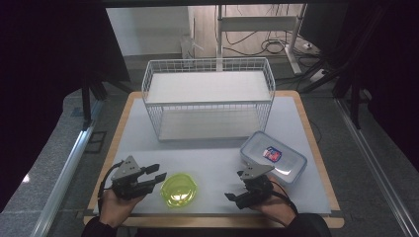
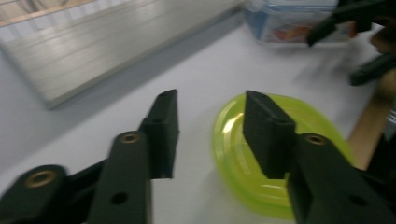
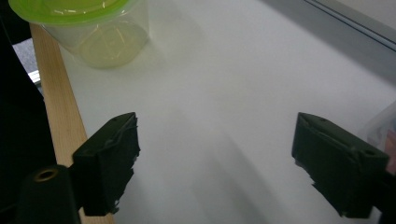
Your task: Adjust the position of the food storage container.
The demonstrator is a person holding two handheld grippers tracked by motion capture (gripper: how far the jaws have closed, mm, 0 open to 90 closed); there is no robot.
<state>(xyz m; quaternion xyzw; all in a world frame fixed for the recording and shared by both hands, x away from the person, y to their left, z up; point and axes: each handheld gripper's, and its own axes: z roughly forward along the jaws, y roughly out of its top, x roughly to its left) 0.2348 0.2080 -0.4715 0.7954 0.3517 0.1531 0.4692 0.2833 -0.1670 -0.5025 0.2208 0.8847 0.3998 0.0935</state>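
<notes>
A round clear container with a lime-green lid [image 1: 179, 190] [image 2: 231, 140] [image 3: 70, 9] stands near the front edge of the white mat. My left gripper [image 1: 159, 173] [image 2: 210, 100] is just left of it, pointing at it. Its jaws stand apart with nothing between them, and the lid lies beyond the tips. My right gripper [image 1: 235, 185] [image 3: 217, 126] is to the container's right, pointing left, jaws wide open over bare mat. A clear rectangular box with a blue-edged lid [image 1: 273, 157] [image 2: 289, 23] lies behind the right gripper.
A white wire basket [image 1: 207, 98] [image 2: 93, 46] stands at the back middle of the mat [image 1: 212, 158]. The table's wooden edge [image 3: 56, 107] runs close along the front. Open mat lies between the basket and the two grippers.
</notes>
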